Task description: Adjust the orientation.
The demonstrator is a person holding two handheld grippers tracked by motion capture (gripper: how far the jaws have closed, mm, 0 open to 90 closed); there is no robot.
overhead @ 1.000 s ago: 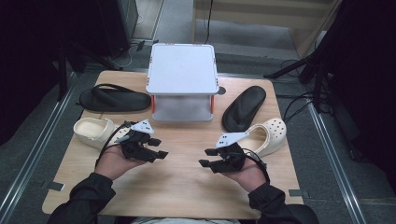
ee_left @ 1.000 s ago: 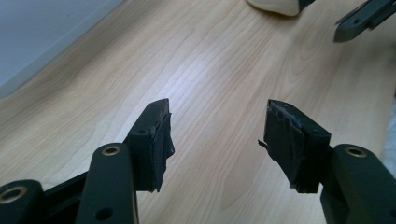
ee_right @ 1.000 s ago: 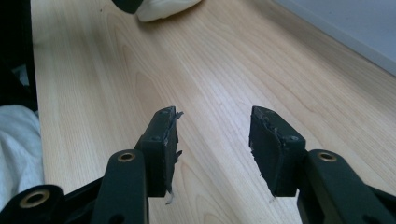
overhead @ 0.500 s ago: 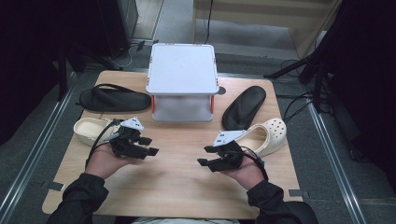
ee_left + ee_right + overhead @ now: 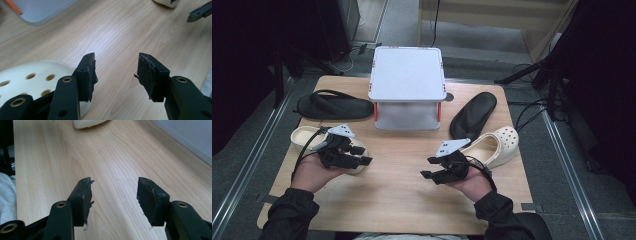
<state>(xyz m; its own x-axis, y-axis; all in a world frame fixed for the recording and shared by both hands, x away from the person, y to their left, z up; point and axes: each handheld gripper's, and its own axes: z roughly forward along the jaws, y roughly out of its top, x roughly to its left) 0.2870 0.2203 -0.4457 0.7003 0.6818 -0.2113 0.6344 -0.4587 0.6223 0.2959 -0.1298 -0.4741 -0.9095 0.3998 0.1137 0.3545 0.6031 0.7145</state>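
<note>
We see left gripper [image 5: 362, 155] lower left of frame, over cream clog [image 5: 307, 140], jaws just narrowing, nothing between. Right gripper [image 5: 428, 175] lower centre, jaws apart, nothing between.

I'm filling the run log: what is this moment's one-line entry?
left gripper: open, closing, above cream clog | right gripper: open, empty | rack: untouched

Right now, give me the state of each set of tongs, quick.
Left tongs: open, jaws just closing a little, nothing between them; cream clog beside one jaw.
Right tongs: open, nothing held, bare table between the jaws.
</note>
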